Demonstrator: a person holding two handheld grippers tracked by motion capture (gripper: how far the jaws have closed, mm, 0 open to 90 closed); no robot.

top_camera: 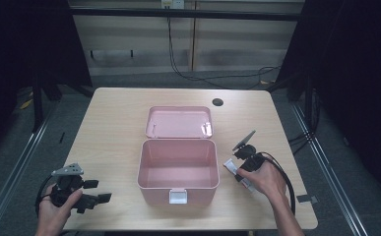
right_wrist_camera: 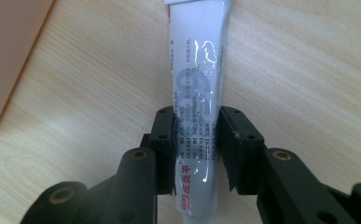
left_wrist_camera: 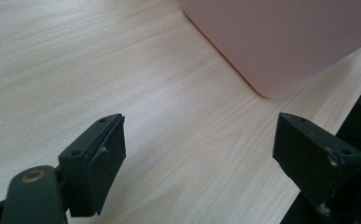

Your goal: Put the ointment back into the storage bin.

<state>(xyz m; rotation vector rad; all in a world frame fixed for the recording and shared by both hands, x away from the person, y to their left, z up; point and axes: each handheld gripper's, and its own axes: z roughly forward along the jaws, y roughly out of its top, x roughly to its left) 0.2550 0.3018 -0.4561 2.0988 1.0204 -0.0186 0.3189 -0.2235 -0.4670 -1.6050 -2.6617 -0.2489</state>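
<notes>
The white tube [right_wrist_camera: 197,107] lies flat on the surface [top_camera: 114,132], just right of the open pink box [top_camera: 177,169]. My right tool [right_wrist_camera: 197,149] has its pads pressed on the tube's sides; I'd lift straight, keeping it level. Print reads "999" plus red Chinese characters. Left tool [left_wrist_camera: 197,158] gapes wide, empty.

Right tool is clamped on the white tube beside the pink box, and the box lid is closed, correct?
Not quite. The right tool is clamped on the white tube beside the pink box, but the box is open: the high view shows its lid swung back behind an empty interior.
</notes>
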